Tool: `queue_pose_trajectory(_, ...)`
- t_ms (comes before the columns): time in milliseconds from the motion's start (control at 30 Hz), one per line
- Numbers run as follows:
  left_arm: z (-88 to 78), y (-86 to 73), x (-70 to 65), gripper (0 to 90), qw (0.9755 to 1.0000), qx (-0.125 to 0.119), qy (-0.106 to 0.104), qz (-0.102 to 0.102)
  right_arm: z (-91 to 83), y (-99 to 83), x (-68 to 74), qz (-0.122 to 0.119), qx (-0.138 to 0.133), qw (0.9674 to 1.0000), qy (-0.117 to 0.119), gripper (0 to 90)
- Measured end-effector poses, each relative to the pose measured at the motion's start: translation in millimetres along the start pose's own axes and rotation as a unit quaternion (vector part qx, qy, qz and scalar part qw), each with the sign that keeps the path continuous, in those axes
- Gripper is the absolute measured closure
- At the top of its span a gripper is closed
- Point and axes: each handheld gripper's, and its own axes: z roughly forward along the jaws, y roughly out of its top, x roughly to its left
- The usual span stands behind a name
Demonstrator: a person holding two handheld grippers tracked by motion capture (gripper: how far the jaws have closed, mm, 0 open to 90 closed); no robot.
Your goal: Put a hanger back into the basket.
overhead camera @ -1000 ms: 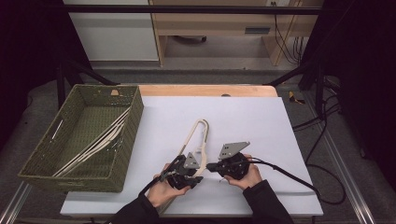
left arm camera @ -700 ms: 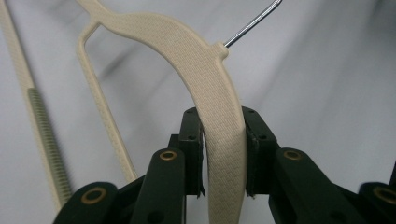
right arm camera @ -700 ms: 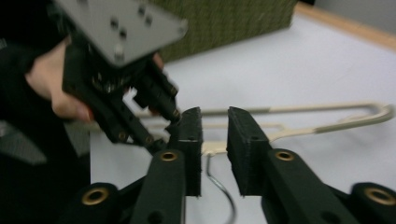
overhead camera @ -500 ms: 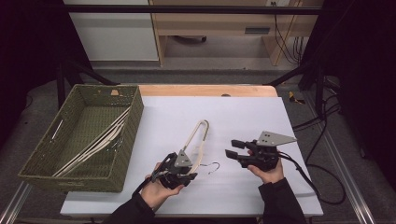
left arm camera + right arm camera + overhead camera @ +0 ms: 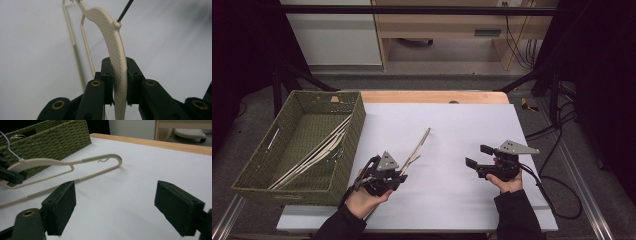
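On white table (image 5: 452, 125), left gripper (image 5: 398, 176) clamps hanger (image 5: 419, 146).

White-topped table (image 5: 472, 125) with wooden far edge, pale wooden bench (image 5: 447, 30) behind, grey floor (image 5: 412, 82), dark surroundings

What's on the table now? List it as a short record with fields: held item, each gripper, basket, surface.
held item: cream hanger, lifted at one end, far end low over the sheet
left gripper: jaws shut on the hanger's shoulder
right gripper: jaws have just been opening, nothing between them, apart from the hanger
basket: green wicker, left of the sheet, more hangers inside
surface: white sheet on the table
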Motion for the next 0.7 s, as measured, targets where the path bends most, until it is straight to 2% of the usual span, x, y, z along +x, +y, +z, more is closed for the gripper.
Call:
queue_pose_trajectory(333,-13.6,-2.9,19.1,84.0,0.9985,-0.013,0.034,-0.040,0.6,-1.7,-2.2,0.014,0.002,0.9998,-0.015,11.6)
queue_pose_trajectory(400,-15.4,-3.8,22.6,85.3,0.9985,-0.020,0.020,-0.047,0.7,-1.8,-2.3,0.013,0.003,0.9998,-0.017,11.3)
queue_pose_trajectory(567,-21.2,-2.1,20.2,85.5,0.9982,-0.037,0.026,-0.040,-0.5,-1.4,-2.4,0.012,0.003,0.9998,-0.017,10.6)
queue_pose_trajectory(700,-31.2,0.4,19.5,85.6,0.9975,-0.060,0.009,-0.038,-2.1,-0.7,-2.6,0.013,0.000,0.9998,-0.017,9.8)
